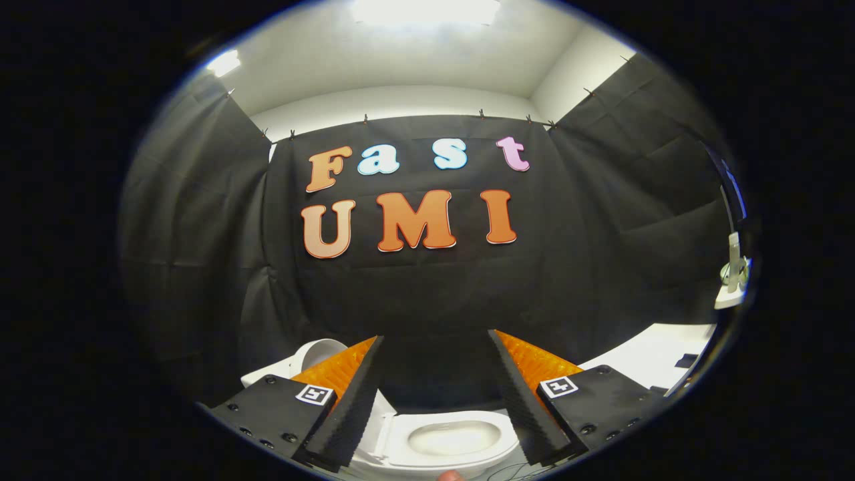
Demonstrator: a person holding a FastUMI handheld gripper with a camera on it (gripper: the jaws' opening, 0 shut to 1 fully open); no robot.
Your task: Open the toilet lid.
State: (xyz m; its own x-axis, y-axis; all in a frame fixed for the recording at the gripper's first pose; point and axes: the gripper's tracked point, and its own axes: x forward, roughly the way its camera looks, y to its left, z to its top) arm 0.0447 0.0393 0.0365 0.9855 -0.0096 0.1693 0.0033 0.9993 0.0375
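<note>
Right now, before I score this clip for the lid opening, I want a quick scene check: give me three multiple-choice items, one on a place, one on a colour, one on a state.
1. Where does the toilet bowl lie?
A. between the two fingers
B. outside the left finger
C. on a white counter

2. What colour is the toilet bowl?
A. black
B. white
C. blue

3. How does the gripper stand?
A. shut on the lid
B. shut on nothing
C. open, gripping nothing

Answers:
1 A: the bowl's opening shows in the gap between the fingers, low down.
2 B: its rim and basin are white.
3 C: the fingers stand wide apart, with the black cloth wall behind the gap.
</note>
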